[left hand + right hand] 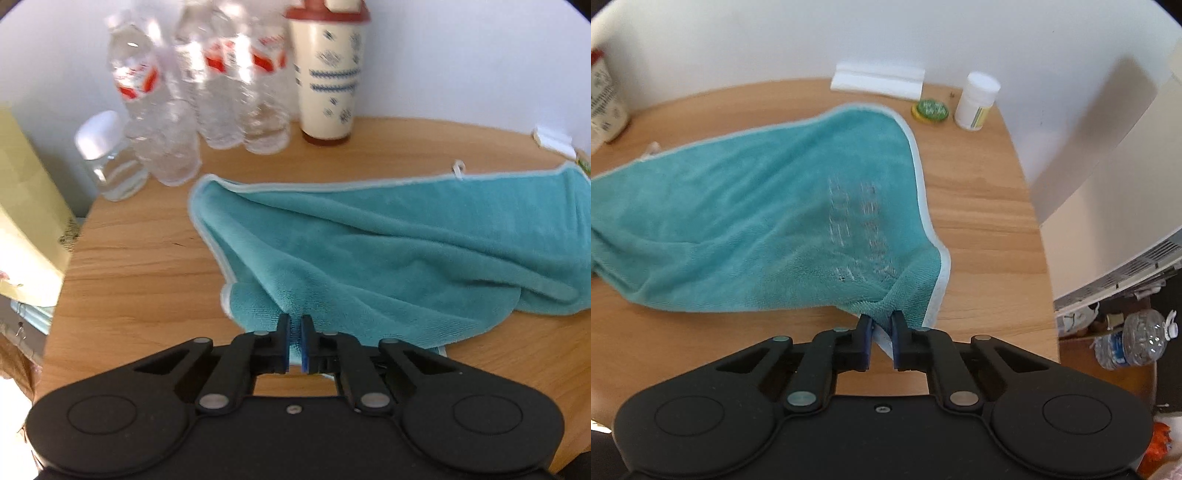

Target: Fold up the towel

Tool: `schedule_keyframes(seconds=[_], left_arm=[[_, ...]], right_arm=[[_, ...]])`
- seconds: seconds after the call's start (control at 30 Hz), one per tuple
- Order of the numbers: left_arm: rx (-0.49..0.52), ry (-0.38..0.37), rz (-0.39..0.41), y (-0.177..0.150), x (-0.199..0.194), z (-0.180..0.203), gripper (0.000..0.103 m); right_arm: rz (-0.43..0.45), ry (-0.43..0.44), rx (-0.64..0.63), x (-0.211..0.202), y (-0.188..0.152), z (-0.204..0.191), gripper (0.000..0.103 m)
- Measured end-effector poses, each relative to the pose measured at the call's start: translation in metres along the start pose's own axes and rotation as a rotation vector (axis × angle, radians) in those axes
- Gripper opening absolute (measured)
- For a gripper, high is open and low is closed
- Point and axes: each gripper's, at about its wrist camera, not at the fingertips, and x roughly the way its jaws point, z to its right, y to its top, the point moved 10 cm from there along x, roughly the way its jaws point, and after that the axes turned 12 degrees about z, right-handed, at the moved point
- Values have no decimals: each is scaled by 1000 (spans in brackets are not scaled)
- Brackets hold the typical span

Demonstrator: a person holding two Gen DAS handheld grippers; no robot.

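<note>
Both the left tongs (294, 323) and the right tongs (881, 321) are pinched narrow on the near edge of the teal towel (388, 243), which spreads ahead of them across the wooden surface (140, 266), partly lifted.

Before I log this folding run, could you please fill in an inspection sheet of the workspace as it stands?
Surface: round light wooden table, bare wood around the cloth.
Job's things: teal microfibre towel with pale blue edging, rumpled, near edge lifted at two corners.
Clutter: clear plastic water bottles with red labels; cream patterned tumbler with red lid; small white-capped clear bottle; white pill bottle; green round lid; white folded card.
Grippers: left gripper shut on the towel; right gripper shut on the towel.
Cables: nothing seen.
Surroundings: white wall; yellow paper bag.
</note>
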Motion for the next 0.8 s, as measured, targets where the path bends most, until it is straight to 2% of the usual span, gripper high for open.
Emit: schedule_keyframes(seconds=[0.13, 0.23, 0.4, 0.6, 0.7, 0.73, 0.77, 0.8], left_arm=[[-17, -1, 32, 16, -20, -13, 5], [-21, 5, 52, 32, -18, -19, 5], [-44, 42, 52, 50, 31, -26, 5], [42, 88, -13, 55, 93, -24, 5], [36, 90, -13, 56, 94, -26, 12], [30, 84, -8, 55, 91, -27, 18], [27, 70, -1, 54, 85, -28, 29], [29, 56, 0, 52, 81, -28, 33]], right_arm=[[13, 3, 15, -18, 6, 15, 11], [30, -10, 60, -12, 19, 24, 11], [25, -71, 80, 35, 37, 30, 11], [-32, -146, 34, 87, 50, 28, 12], [-13, -169, -56, 86, 54, 21, 15], [0, -167, -78, 82, 55, 19, 19], [12, -163, -98, 77, 55, 18, 19], [22, -155, -108, 72, 56, 17, 20]])
